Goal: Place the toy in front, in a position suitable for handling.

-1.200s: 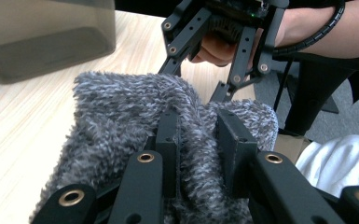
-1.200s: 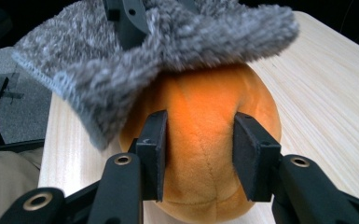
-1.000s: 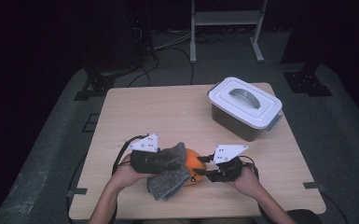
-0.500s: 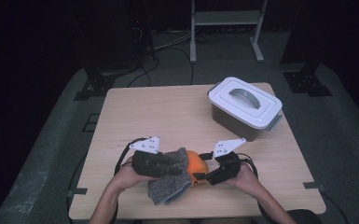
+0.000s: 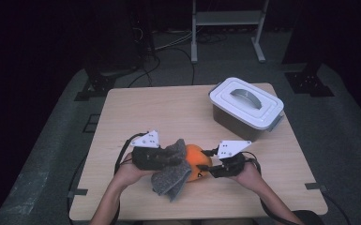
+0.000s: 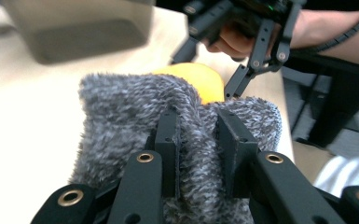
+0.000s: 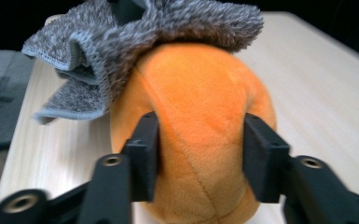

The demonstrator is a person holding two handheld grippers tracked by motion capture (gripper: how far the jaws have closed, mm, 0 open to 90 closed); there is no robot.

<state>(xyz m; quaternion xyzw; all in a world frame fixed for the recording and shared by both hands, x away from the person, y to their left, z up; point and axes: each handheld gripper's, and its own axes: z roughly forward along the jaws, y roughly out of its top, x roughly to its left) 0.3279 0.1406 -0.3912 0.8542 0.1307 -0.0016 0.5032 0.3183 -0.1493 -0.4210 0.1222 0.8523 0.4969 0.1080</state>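
Fabric first, at the left: a grey fuzzy knit cloth is bunched in the left hand-held gripper, whose jaws are clamped tight on a fold of it, as the left gripper view makes plain with pile squeezed between the black pads. Soft and limp, this cloth will likely sag and drag wherever it is not pinched, so a gathered fold is a sound place to take it. Draped under it, near the front middle of the tabletop, sits an orange plush ball, light and squashy by the look of it, best gripped across its widest seam-free bulge. The right hand-held gripper has just been closing, and its jaws now bracket the ball's flanks, pads against the plush. The right gripper view shows the ball's stitched seams; the high view adds a lidded grey storage box well apart at the right.
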